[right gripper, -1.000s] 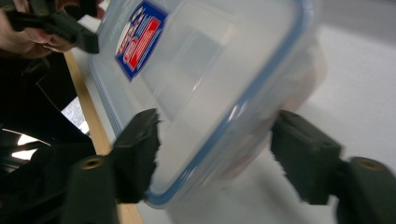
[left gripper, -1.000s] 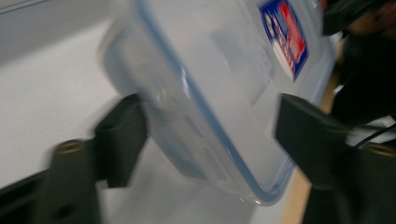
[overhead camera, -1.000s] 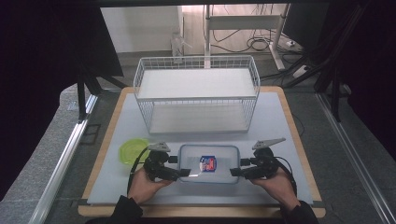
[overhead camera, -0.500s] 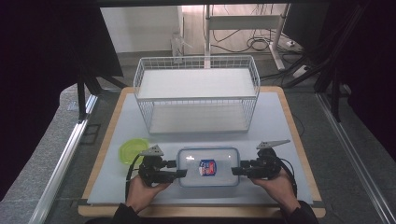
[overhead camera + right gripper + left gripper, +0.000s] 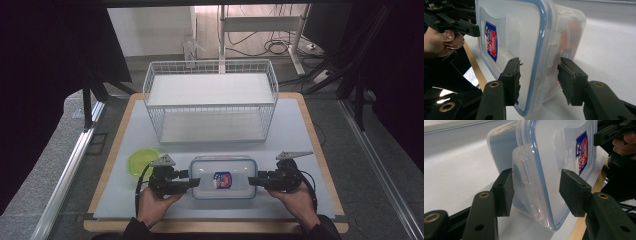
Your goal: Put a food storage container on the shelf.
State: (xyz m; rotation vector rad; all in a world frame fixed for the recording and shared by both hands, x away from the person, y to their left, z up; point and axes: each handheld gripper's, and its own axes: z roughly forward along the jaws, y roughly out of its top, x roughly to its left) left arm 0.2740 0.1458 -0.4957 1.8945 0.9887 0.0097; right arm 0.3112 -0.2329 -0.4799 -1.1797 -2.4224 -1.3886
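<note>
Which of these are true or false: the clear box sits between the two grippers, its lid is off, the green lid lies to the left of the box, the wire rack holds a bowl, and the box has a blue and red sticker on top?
1. The clear box sits between the left gripper and the right gripper. True: each has an end of it between its jaws, which have just been closing.
2. Its lid is off. False: the blue-rimmed lid is on the box.
3. The green lid lies to the left of the box. True.
4. The wire rack holds a bowl. False: both shelves are bare.
5. The box has a blue and red sticker on top. True.
</note>
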